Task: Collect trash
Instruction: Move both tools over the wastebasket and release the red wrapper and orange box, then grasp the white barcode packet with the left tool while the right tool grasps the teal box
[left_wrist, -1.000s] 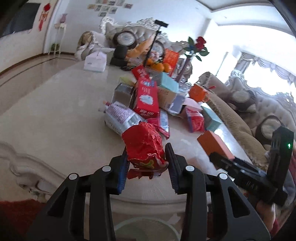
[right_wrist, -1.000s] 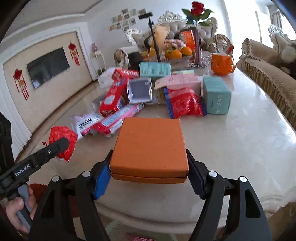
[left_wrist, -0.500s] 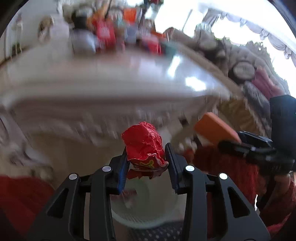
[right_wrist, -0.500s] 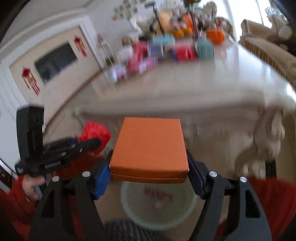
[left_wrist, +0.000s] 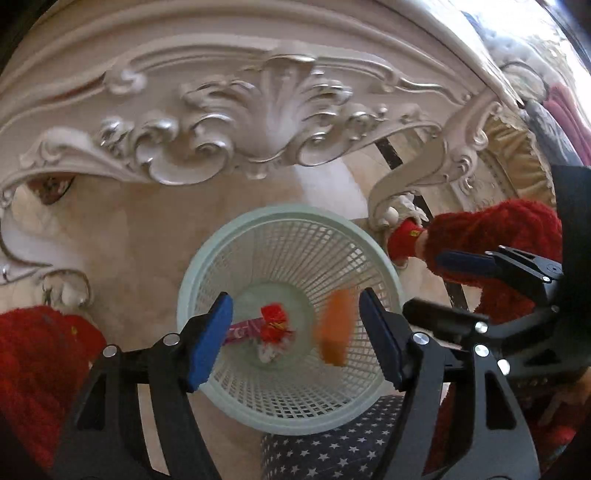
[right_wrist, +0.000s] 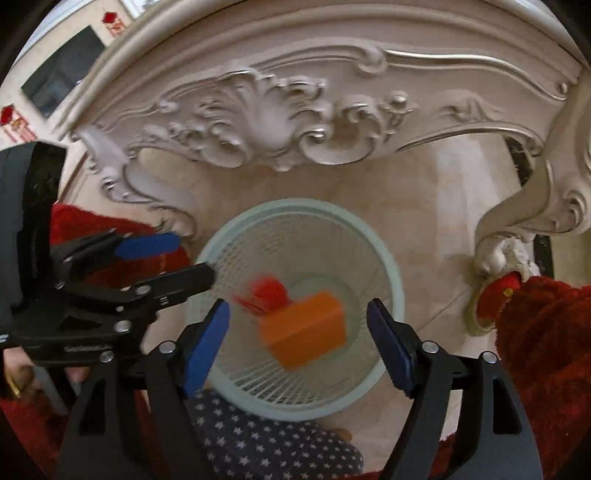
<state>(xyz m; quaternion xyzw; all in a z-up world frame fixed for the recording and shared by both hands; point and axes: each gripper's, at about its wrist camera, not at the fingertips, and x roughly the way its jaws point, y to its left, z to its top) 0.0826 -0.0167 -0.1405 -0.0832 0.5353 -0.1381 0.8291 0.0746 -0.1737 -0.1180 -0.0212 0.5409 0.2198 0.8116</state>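
Both hand-held grippers, left (left_wrist: 295, 332) and right (right_wrist: 297, 339), have just opened wide above the basket (left_wrist: 207, 266), the red wrapper (left_wrist: 273, 321) and orange box (right_wrist: 306, 334) below their jaws.

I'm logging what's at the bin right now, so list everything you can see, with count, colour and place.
Basket: one, pale green mesh, on the floor under both grippers.
Wrapper: one, red, crumpled, in the basket.
Box: one, orange, blurred, inside the basket.
Pink packet: one, at the basket bottom.
Table: one, cream, carved apron above the basket.
Starred cloth: one, dark, white stars, beside the basket.
Left gripper: black, blue pads, jaws just opened, nothing between them.
Right gripper: same, just opened.
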